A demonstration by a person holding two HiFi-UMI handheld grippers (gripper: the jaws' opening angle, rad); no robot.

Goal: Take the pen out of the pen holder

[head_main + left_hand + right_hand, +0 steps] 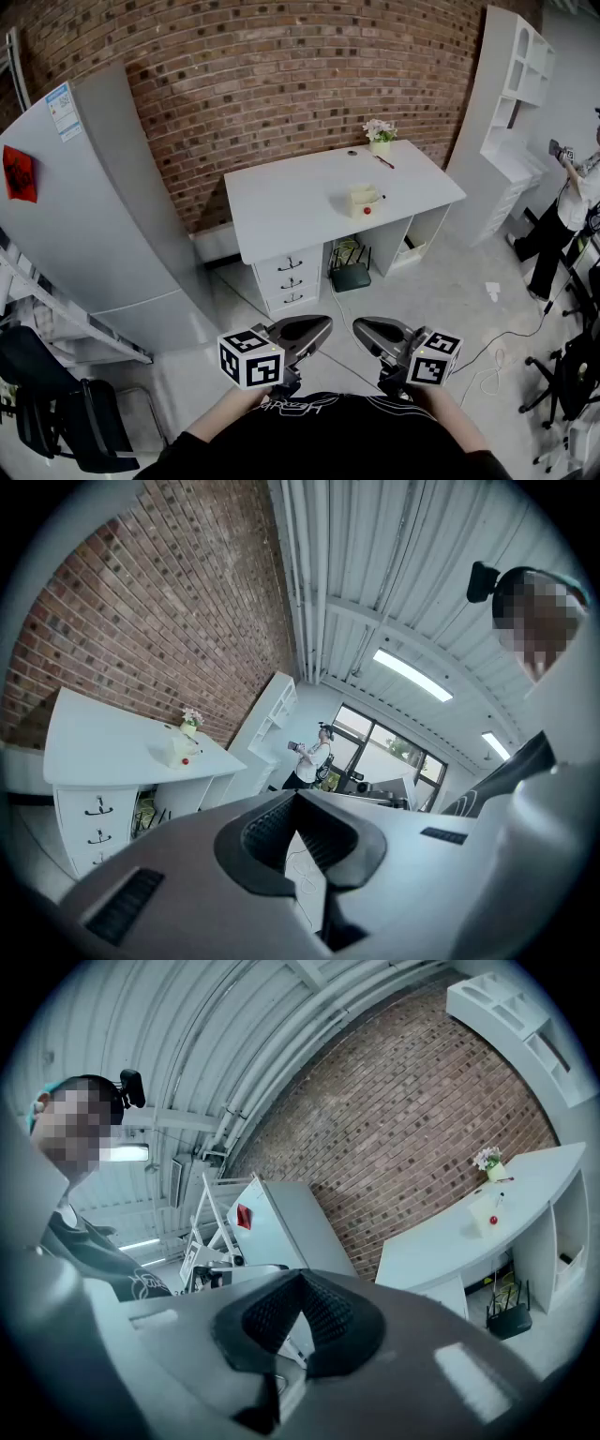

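Observation:
The pen holder [362, 199] is a small cream box on the white desk [281, 206] far ahead, with a red-tipped pen [367, 210] at its side. It also shows small in the left gripper view [180, 752] and in the right gripper view [487, 1218]. Both grippers are held close to my body, well short of the desk. The left gripper [323, 325] [296, 795] has its jaw tips together with nothing between them. The right gripper [359, 328] [302, 1276] is shut and empty too.
A flower pot [379, 136] and a loose pen [385, 162] sit at the desk's back. A grey fridge [103, 206] stands left and a white shelf unit [511, 112] right, with a person [572, 206] beside it. A black chair [56, 412] is near left. Cables [487, 361] lie on the floor.

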